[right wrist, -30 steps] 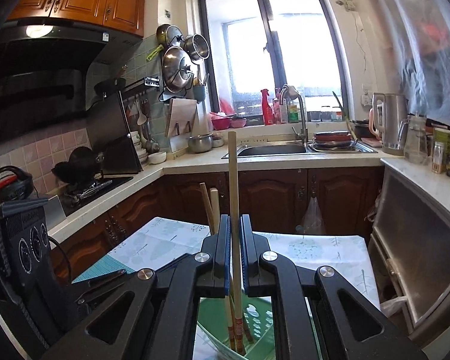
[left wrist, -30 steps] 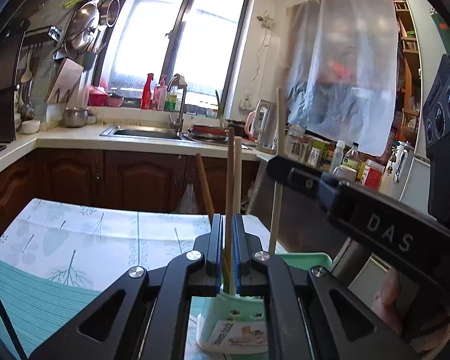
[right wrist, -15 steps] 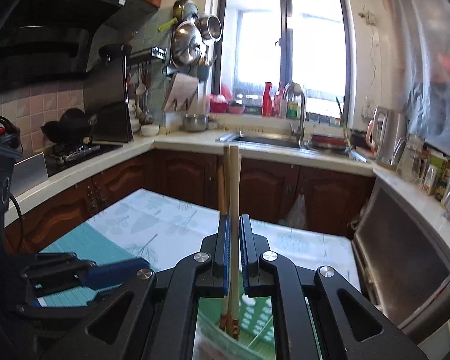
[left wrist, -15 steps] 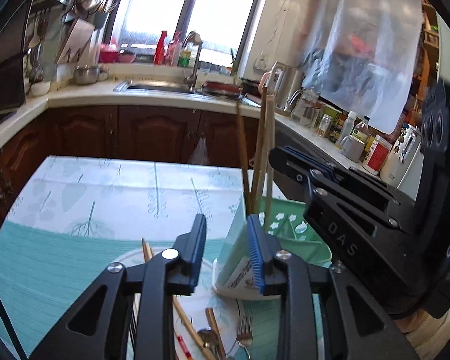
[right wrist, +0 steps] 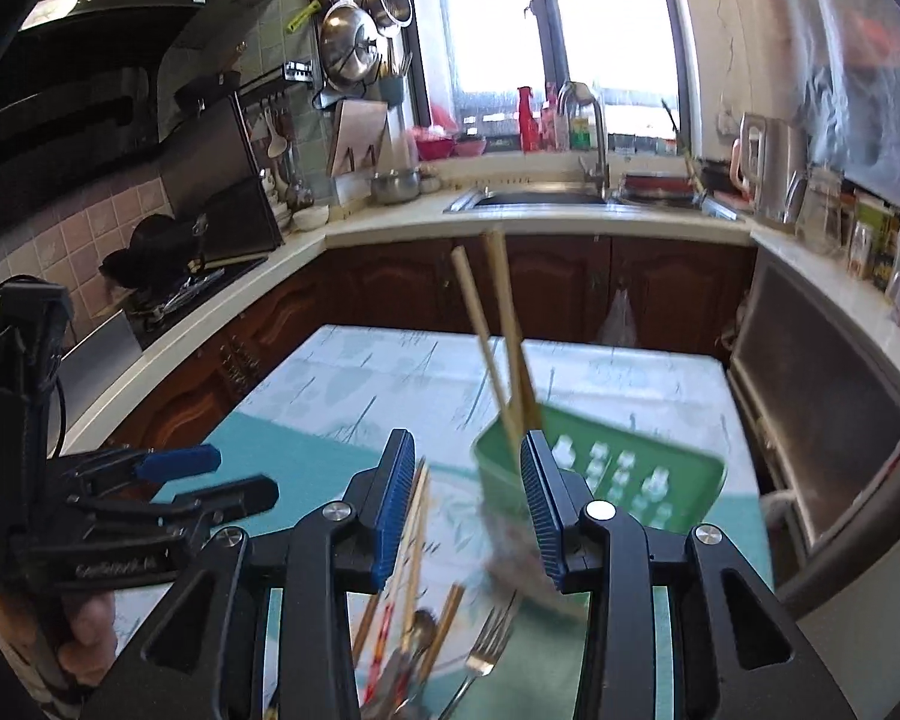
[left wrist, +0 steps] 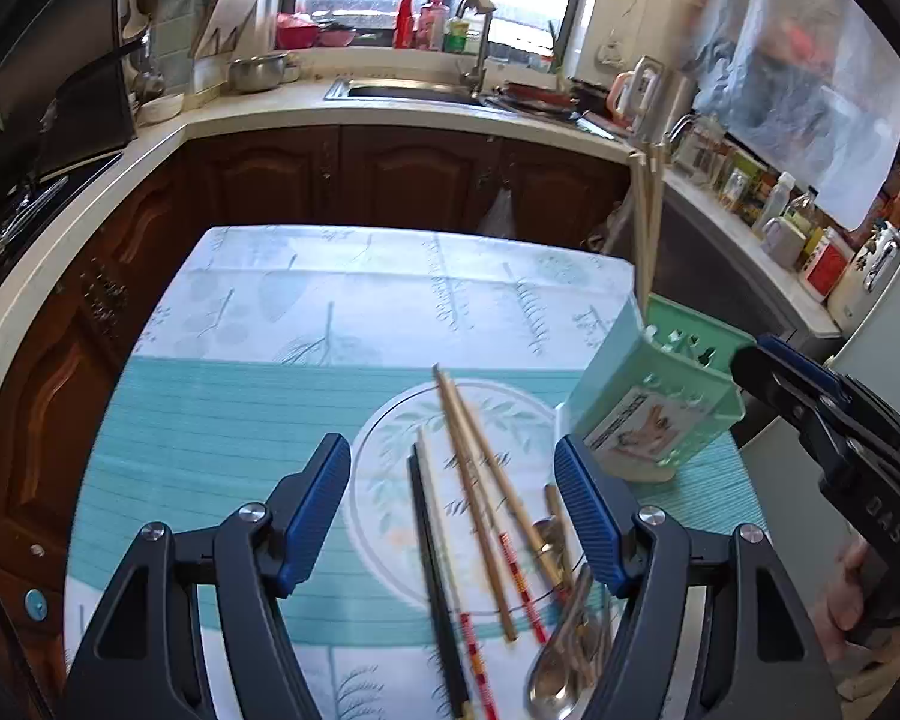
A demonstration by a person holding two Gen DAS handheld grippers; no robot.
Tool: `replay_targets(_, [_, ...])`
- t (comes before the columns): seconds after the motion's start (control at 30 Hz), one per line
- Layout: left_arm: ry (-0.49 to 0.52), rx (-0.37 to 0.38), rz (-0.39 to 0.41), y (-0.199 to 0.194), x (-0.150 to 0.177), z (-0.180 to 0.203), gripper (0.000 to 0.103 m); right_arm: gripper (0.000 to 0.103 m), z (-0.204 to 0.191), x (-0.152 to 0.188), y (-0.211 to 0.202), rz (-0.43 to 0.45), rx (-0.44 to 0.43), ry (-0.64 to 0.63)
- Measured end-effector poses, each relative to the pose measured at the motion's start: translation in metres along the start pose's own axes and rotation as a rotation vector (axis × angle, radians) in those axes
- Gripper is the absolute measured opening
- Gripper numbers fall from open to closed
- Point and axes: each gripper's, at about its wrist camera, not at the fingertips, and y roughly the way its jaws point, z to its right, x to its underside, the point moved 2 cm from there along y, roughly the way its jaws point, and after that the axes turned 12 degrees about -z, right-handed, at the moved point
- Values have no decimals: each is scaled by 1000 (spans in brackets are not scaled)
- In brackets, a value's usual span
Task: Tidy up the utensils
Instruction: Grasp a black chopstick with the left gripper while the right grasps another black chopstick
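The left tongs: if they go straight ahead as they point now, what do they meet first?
Probably the loose chopsticks lying on the plate; they sit between the open left tongs, though depth is hard to judge.

Fork (right wrist: pixel 486 648) and spoon (right wrist: pixel 423 630) blurred, partly cut off.

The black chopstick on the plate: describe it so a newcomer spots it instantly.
On the teal tablecloth lies a round white plate with a leaf pattern, heaped with utensils. The black chopstick lies farthest left in the pile, beside a white one. It is the only dark stick; the others are wooden.
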Motion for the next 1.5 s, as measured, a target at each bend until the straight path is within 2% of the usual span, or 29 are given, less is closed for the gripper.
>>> replay_targets(0.13, [-5, -10, -52, -1, 10, -12, 69, 37, -14, 21, -7, -61, -11, 3])
replay_targets(0.3, [-9, -15, -161, 11, 23, -24, 68, 26, -34, 37, 6, -174, -44, -3])
replay_targets(0.4, [-3, 8, -246, 26, 29, -30, 57, 25, -47, 39, 19, -242, -30, -29])
replay_targets(0.43, [-6, 7, -280, 34, 30, -32, 48, 25, -47, 38, 24, -262, -29, -31])
replay_targets(0.47, [-5, 12, -320, 42, 31, -34, 44, 25, -51, 40, 29, -288, -28, -32])
replay_targets(0.63, [-44, 75, -477, 82, 35, -45, 34, 24, -49, 34, 61, -399, -18, -26])
replay_targets(0.83, [-55, 123, -554, 109, 31, -41, 34, 24, -41, 30, 99, -498, 6, 16])
replay_targets(1.17, [-3, 33, -630, 135, 28, -21, 22, 24, -46, 33, 127, -534, -25, 13])
replay_targets(1.37, [16, 4, -616, 139, 29, -7, 22, 24, -48, 37, 129, -534, -42, 11])
replay_targets(1.5, [59, -65, -614, 140, 34, 4, 22, 24, -51, 42, 126, -538, -42, 0])
